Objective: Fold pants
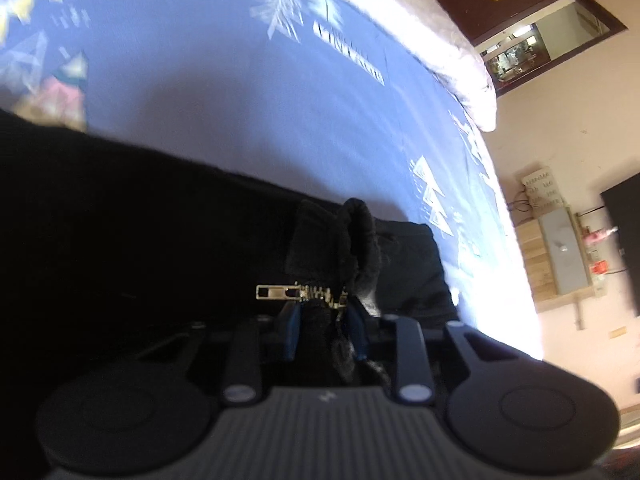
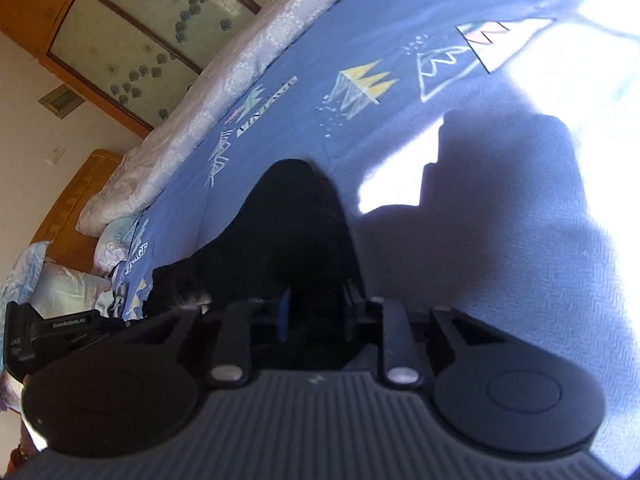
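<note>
- Both grippers sit low over the blue patterned bedsheet [image 1: 208,92], each clamped on the black fabric pants [image 1: 120,216].
- Left gripper [image 1: 326,322] pinches cloth beside the brass zipper [image 1: 298,293] (pull tab lying flat).
- Right gripper [image 2: 316,314] grips a dark fold; pants spread ahead.
- White quilted blanket [image 2: 224,92] lines the far edge.

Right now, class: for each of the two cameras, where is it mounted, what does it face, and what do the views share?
Left wrist: sits on the left gripper, faces along its fingers at the black pants, clamped at the zipper.
Right wrist: sits on the right gripper, faces its clamped fold of pants; the other gripper's body shows lower left.
Shared: the pants, blue patterned sheet, white quilt.
</note>
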Demonstrator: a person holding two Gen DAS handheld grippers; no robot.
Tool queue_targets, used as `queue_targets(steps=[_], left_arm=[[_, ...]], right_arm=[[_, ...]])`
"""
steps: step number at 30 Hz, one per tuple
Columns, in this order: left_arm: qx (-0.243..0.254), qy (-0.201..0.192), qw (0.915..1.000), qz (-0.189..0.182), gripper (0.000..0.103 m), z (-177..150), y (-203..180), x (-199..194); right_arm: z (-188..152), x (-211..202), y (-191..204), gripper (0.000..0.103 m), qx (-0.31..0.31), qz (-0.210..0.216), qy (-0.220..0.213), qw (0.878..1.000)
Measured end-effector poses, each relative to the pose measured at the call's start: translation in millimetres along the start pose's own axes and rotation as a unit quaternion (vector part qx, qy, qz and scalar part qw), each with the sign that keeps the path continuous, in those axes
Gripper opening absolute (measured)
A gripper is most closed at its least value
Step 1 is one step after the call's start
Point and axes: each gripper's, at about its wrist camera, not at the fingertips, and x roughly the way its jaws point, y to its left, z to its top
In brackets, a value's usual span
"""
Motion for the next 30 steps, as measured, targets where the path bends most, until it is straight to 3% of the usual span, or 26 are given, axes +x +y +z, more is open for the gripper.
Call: queue_targets(steps=[3, 6, 9, 13, 17, 20, 23, 26, 29, 30], left_arm=[[-0.002, -0.001, 0.9986, 0.053, 0.031, -3, 15, 3], [-0.023, -0.005, 0.9988, 0.042, 0.036, -6, 28, 5], [-0.018, -0.005, 0.9985, 0.051, 0.044, -8, 24, -15], [-0.017, -0.049, 0.9986, -0.003, 0.045, -24, 40, -77], [-0.066, -0.107, 0.9914, -0.039, 0.052, -61, 92, -155], [-0.144, -0.145, 0.9783, -0.034, 0.055, -96, 142, -198], [-0.228, -0.171, 0.9583, -0.009, 0.056, -125, 191, -224], [-0.291, -0.192, 0.9362, -0.040, 0.056, -137, 225, -234], [-0.319, -0.222, 0.9190, -0.068, 0.074, -130, 236, -232], [-0.320, -0.233, 0.9155, -0.070, 0.084, -128, 241, -234]], right_arm=[[-10, 13, 12, 0.038, -0.032, -0.010, 0.017, 0.999], [-18, 27, 25, 0.039, -0.088, -0.043, 0.018, 0.995], [-16, 19, 36, 0.044, -0.101, -0.066, 0.006, 0.993], [-20, -2, 46, 0.046, -0.115, -0.065, -0.027, 0.991], [-29, -15, 68, 0.046, -0.158, -0.067, -0.053, 0.984], [-33, -8, 88, 0.046, -0.174, -0.034, -0.044, 0.983], [-40, 13, 114, 0.046, -0.204, -0.016, -0.026, 0.978], [-49, 41, 140, 0.045, -0.218, -0.002, -0.004, 0.976], [-61, 68, 159, 0.044, -0.227, 0.001, 0.024, 0.974], [-66, 77, 162, 0.044, -0.237, -0.007, 0.035, 0.971]])
